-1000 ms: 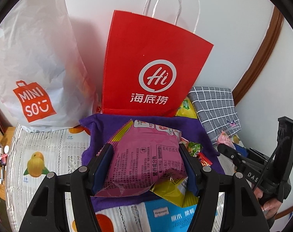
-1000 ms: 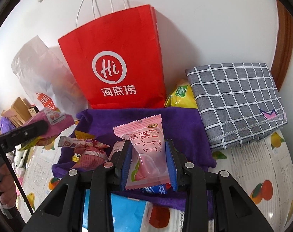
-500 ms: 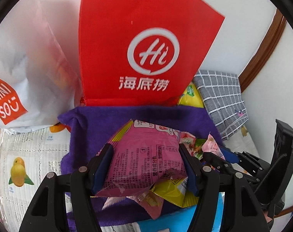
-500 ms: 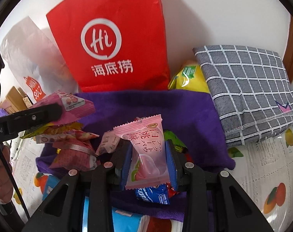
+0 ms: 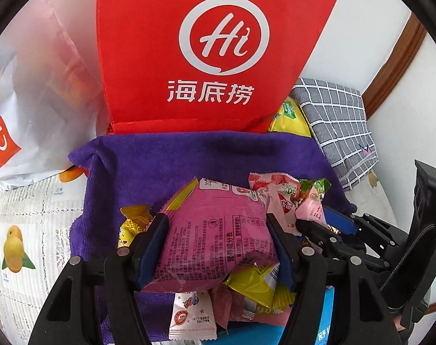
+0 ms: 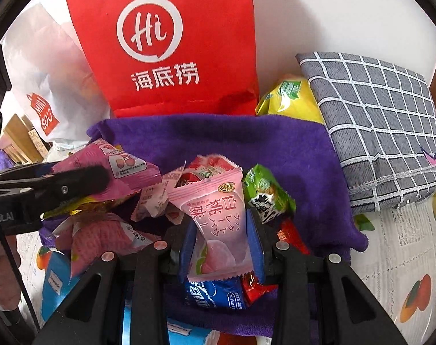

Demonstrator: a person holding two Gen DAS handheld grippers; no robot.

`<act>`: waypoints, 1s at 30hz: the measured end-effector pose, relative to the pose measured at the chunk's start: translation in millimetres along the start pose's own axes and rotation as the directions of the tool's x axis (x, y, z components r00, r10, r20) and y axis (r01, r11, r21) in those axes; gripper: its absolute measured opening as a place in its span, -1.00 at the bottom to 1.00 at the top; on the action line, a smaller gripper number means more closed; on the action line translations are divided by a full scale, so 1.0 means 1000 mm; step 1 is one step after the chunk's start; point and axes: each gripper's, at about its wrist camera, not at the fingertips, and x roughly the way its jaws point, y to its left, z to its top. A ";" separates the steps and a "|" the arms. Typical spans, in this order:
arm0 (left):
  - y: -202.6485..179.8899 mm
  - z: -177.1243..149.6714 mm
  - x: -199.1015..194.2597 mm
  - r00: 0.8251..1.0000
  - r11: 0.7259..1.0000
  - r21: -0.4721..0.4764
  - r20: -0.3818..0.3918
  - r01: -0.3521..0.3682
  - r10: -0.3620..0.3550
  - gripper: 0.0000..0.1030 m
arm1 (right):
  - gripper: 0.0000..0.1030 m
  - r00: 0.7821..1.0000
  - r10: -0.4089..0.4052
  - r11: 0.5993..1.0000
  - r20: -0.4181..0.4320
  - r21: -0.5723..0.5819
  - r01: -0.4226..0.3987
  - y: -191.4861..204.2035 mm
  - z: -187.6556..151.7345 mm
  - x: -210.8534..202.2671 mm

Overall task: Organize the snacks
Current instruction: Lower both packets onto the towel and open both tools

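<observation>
My left gripper (image 5: 218,224) is shut on a magenta snack packet (image 5: 215,238), held low over a purple towel (image 5: 166,166). My right gripper (image 6: 221,221) is shut on a pale pink peach candy packet (image 6: 218,215) over the same purple towel (image 6: 289,149). Several small snack packets lie in a heap on the towel under both grippers, among them a green one (image 6: 264,189), a blue one (image 6: 215,293) and a white one (image 5: 189,316). From the right wrist view, the left gripper (image 6: 83,181) with its magenta packet (image 6: 114,166) shows at left.
A red paper bag (image 5: 212,57) stands against the wall behind the towel, a white plastic bag (image 5: 31,92) to its left. A yellow pouch (image 6: 289,97) and a folded grey checked cloth (image 6: 376,120) lie at right. A fruit-print tablecloth (image 5: 25,230) covers the table.
Both grippers have sunk toward the purple towel and moved closer to the red bag, each keeping its packet. The heap of small snacks has come into view beneath them.
</observation>
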 end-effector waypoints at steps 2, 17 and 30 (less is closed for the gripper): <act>0.000 0.000 0.002 1.000 1.000 -0.003 -0.007 -0.002 0.002 0.27 | -0.31 1.000 0.001 1.000 0.001 0.006 -0.001 -0.001 -0.001 0.001; -0.004 -0.001 0.013 1.000 1.000 0.002 -0.028 -0.008 0.008 0.27 | -0.31 1.000 -0.016 1.000 -0.013 -0.007 0.015 -0.002 0.001 0.006; -0.006 0.000 0.015 0.999 1.000 0.022 -0.040 -0.011 0.012 0.30 | -0.30 1.000 -0.019 1.000 -0.008 -0.017 0.019 -0.001 0.000 0.005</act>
